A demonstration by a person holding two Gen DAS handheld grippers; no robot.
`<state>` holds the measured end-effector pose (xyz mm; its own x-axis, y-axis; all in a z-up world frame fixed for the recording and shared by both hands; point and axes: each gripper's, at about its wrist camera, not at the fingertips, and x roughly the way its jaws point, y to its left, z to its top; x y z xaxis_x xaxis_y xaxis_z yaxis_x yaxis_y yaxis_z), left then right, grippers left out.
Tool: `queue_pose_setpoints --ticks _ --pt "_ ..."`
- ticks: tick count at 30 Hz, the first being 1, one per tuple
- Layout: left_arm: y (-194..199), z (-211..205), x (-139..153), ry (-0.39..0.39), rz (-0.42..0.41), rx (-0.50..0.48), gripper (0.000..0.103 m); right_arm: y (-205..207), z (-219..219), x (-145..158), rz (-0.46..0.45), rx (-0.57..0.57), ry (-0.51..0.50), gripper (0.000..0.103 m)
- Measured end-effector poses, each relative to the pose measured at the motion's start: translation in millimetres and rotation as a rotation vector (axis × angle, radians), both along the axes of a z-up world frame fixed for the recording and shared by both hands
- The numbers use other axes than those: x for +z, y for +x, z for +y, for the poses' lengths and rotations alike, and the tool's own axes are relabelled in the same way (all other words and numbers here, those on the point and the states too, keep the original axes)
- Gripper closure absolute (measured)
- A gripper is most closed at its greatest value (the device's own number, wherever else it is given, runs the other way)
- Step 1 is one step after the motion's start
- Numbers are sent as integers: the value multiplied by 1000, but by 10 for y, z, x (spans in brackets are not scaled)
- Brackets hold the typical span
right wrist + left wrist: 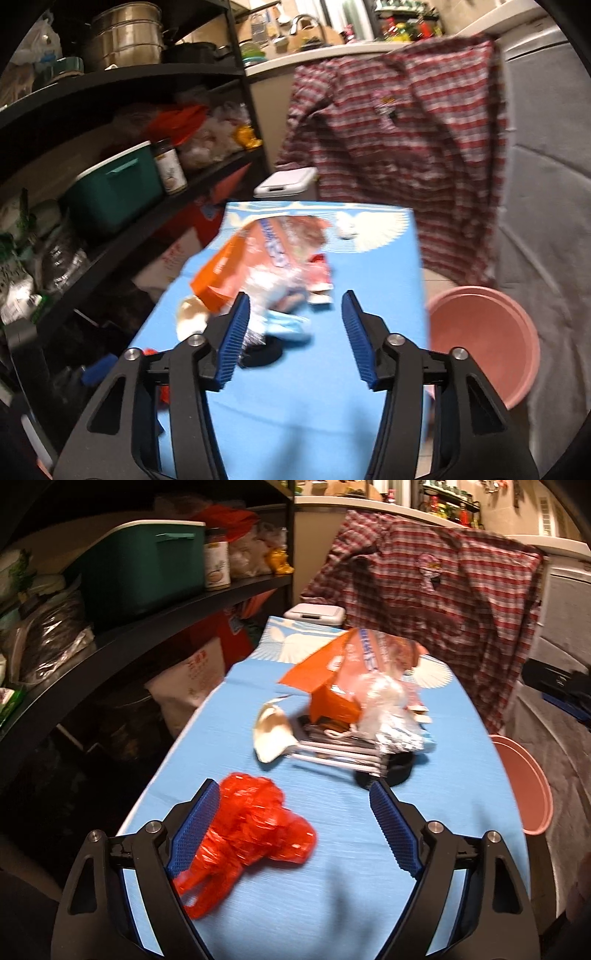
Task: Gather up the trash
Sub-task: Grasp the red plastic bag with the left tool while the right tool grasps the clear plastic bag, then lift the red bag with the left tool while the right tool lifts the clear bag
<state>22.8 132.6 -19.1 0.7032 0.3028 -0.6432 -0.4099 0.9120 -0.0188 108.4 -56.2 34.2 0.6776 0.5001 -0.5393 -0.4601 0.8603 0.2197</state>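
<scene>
A crumpled red plastic bag (247, 834) lies on the blue table (332, 904), next to my left gripper's left finger. My left gripper (291, 794) is open above the table, with the bag partly between its fingers. Farther along stands a heap of trash: an orange paper bag (325, 679), clear plastic wrap (384, 705), a cream shell-like scrap (271, 734), flat magazines and a black round lid (399, 771). My right gripper (295, 306) is open and empty above the table (295, 406), just short of the same heap (258, 266), which is blurred.
A pink basin (484, 339) stands on the floor right of the table; it also shows in the left wrist view (524, 786). Black shelves (147, 627) with a green box, jars and bags run along the left. A plaid shirt (443, 602) hangs beyond the table's far end, beside a white bin (284, 181).
</scene>
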Motion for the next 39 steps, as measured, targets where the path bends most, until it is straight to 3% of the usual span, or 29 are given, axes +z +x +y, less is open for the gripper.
queue_pose_setpoints --ticks 9,16,17,20,23,24,39 --pt "101 303 -244 -67 94 80 31 495 551 -456 168 104 -2 56" --pt "170 304 -350 -92 148 69 50 720 772 -807 276 134 -46 57" --pt "179 297 -353 -88 151 67 54 735 784 -834 283 134 -52 59" --pt "186 289 -359 -79 158 60 63 742 780 -871 290 134 -71 79" --pt "199 260 -343 -64 159 54 72 735 741 -854 283 129 -79 98" --pt "200 259 -334 -65 156 55 73 721 722 -828 274 127 -83 100" --pt "76 270 54 -155 31 39 78 299 517 -143 140 138 -141 101"
